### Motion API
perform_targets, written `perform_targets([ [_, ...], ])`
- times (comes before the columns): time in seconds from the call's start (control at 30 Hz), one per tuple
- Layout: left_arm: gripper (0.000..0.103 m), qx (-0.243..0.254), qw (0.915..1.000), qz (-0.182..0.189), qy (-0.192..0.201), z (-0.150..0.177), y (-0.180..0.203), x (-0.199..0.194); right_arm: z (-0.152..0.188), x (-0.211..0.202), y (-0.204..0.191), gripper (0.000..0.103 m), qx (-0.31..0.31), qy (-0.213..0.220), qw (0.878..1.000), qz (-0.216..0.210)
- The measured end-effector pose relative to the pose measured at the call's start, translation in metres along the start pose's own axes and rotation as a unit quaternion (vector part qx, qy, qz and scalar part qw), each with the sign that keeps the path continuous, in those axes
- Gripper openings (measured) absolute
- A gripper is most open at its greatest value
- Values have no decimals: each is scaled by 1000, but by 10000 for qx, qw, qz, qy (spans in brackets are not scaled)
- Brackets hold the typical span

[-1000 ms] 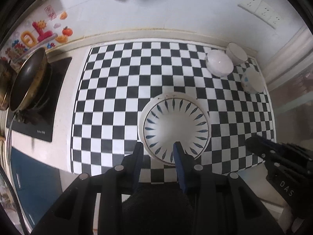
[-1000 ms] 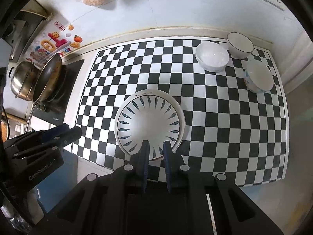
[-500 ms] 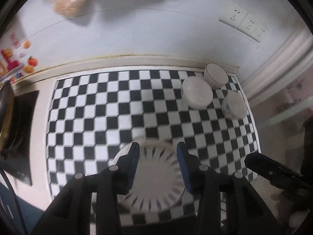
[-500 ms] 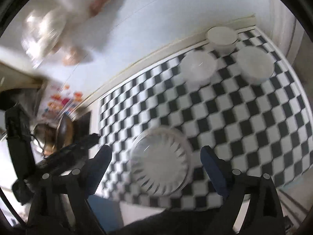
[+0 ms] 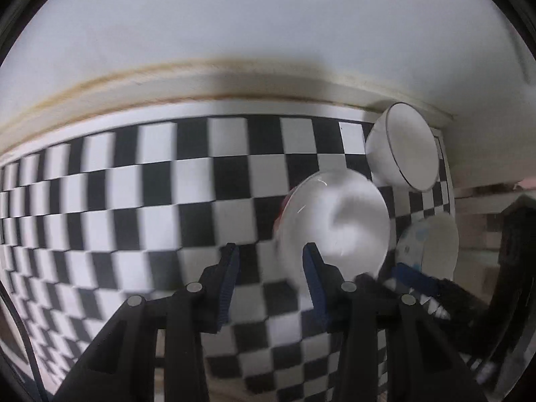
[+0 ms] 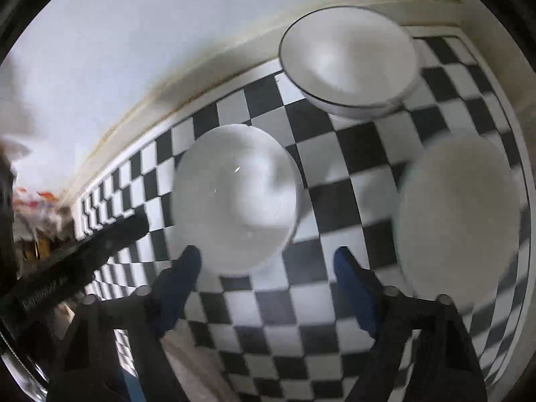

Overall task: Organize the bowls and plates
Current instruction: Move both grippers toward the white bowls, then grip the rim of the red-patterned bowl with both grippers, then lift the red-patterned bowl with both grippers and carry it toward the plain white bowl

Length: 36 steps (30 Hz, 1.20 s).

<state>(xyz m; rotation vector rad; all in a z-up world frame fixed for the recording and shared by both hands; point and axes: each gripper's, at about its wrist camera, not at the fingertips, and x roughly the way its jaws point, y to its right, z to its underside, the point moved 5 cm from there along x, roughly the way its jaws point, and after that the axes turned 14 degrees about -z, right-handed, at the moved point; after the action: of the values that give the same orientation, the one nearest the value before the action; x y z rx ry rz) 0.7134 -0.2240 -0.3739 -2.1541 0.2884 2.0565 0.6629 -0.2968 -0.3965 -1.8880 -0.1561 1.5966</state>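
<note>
Three white ceramic bowls cluster at the checkered surface's [image 6: 294, 301] far right. The right gripper [image 6: 268, 264], empty and narrowing, nears the plain middle bowl [image 6: 234, 197], probably for stacking; the left gripper [image 5: 269, 261] hovers apart, empty.

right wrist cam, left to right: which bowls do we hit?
Plain white bowl → black-rimmed bowl at the wall → blurred pale bowl at the right edge of the checkered mat. The other claw's dark body pokes in at far left, before all three.
</note>
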Motion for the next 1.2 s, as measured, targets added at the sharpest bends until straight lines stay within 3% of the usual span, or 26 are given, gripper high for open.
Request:
perform_targets([
  [0.17, 36, 216, 9994, -108, -255, -16, 16, 34, -22, 27, 10, 59, -137, -322, 9992, 202],
  [0.2, 33, 241, 9991, -115, -325, -17, 18, 40, -25, 31, 12, 43, -124, -373, 9989, 263],
  [0.23, 21, 245, 9989, -119, -392, -15, 19, 45, -29, 33, 14, 24, -153, -376, 9983, 418],
  [0.33, 17, 284, 9984, -187, -457, -11, 23, 53, -37, 39, 19, 12, -176, -457, 9970, 597],
  [0.6, 17, 177, 9988, -323, -313, 7, 22, 40, -36, 40, 19, 10, -293, -606, 9967, 450],
  [0.83, 17, 184, 9992, -357, 29, 49, 31, -14, -6, 11, -4, 10, -677, -580, 9954, 342],
  [1.07, 17, 372, 9983, -353, 261, 102, 37, -54, 54, -21, -18, 10, -886, -535, 9944, 214],
  [1.2, 17, 445, 9983, -303, 219, 139, 50, -54, 98, -42, -13, 11, -876, -503, 9947, 182],
])
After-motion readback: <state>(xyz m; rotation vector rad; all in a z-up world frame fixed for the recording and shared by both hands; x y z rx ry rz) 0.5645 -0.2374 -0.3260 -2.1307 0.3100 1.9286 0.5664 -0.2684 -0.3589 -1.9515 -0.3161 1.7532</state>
